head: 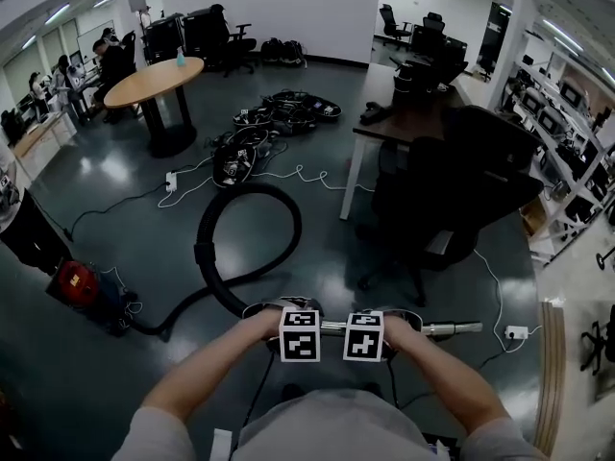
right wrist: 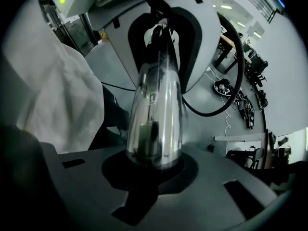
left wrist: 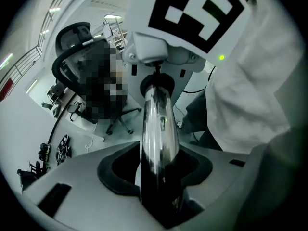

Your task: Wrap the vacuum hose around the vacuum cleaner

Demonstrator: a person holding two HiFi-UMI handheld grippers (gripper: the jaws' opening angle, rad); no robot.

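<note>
Tally: one vacuum cleaner, one hose, one tube, two grippers.

There is one red vacuum cleaner (head: 77, 282), one black hose (head: 248, 193) making a single loop, and one metal tube (head: 452, 328). The grippers number two, the left gripper (left wrist: 156, 177) and the right gripper (right wrist: 154, 162), with two marker cubes (head: 299, 334), one on each. One round table (head: 154, 80) bears one blue bottle (head: 180, 58). Two white power strips (head: 171, 180) lie on the floor. One desk (head: 394, 113) has one black office chair (head: 461, 190) close by; farther chairs are too small to count. At least two people (head: 113, 58) sit far left. The heaped black gear (head: 279, 113) cannot be counted.
</note>
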